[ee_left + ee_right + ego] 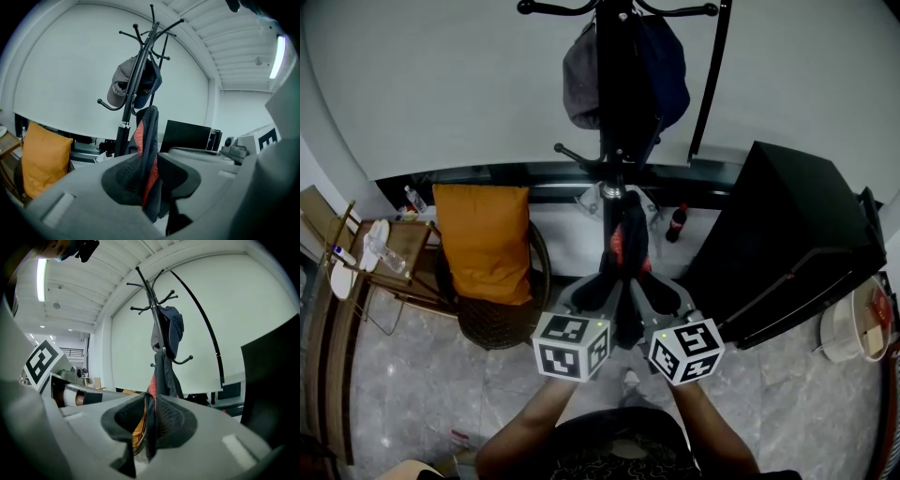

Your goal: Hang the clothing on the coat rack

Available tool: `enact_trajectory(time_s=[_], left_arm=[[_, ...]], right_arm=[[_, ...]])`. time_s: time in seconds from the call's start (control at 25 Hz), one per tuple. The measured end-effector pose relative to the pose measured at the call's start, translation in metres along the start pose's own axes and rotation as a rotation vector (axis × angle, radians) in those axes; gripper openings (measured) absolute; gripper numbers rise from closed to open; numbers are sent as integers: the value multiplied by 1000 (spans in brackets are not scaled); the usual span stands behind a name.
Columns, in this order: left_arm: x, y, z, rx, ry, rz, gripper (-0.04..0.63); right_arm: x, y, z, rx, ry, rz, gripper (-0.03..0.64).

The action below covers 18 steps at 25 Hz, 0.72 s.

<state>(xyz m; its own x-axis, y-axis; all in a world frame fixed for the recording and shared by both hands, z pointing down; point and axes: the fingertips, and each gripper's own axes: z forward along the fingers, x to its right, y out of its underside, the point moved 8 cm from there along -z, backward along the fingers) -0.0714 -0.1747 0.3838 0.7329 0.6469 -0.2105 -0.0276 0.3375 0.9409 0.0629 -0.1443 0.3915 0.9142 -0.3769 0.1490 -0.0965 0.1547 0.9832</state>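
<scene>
The clothing [628, 246], a dark garment with red lining, stands upright just in front of the coat rack [613, 141] pole, below its upper hooks. The left gripper [600, 292] and right gripper [652, 292] sit side by side, each with its jaws clamped on the fabric's lower part. The garment's long axis runs from the jaws up along the rack toward the caps [579, 84]. Both grippers look equally near, so the lift likely goes up and forward.

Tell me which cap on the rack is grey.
The grey cap hangs left of the pole in the head view; the navy cap hangs right.
</scene>
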Motion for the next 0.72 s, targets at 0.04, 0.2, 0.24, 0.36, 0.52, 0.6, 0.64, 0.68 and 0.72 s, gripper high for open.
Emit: enact_trajectory(time_s=[0.04, 0.2, 0.24, 0.36, 0.52, 0.6, 0.64, 0.68, 0.72], left_arm=[[1, 0, -2, 1, 2, 2, 104], [5, -3, -8, 17, 9, 11, 100], [6, -4, -9, 21, 11, 13, 92], [10, -4, -14, 31, 19, 16, 71], [17, -4, -22, 37, 37, 30, 55], [20, -4, -26, 38, 45, 35, 46], [21, -4, -28, 39, 48, 37, 41], [21, -4, -29, 40, 50, 38, 37], [22, -4, -31, 41, 52, 40, 34]], right_arm=[[-1, -1, -2, 2, 2, -2, 75], [-8, -5, -9, 11, 1, -15, 61], [-9, -6, -11, 13, 0, -19, 60], [-13, -9, -17, 18, 2, -33, 54], [-20, -11, -26, 26, 6, -46, 46], [-23, -13, -30, 27, 7, -49, 40], [-25, -14, -31, 28, 7, -51, 36], [-26, -14, -32, 28, 7, -53, 33], [-28, -15, -34, 28, 6, -56, 29]])
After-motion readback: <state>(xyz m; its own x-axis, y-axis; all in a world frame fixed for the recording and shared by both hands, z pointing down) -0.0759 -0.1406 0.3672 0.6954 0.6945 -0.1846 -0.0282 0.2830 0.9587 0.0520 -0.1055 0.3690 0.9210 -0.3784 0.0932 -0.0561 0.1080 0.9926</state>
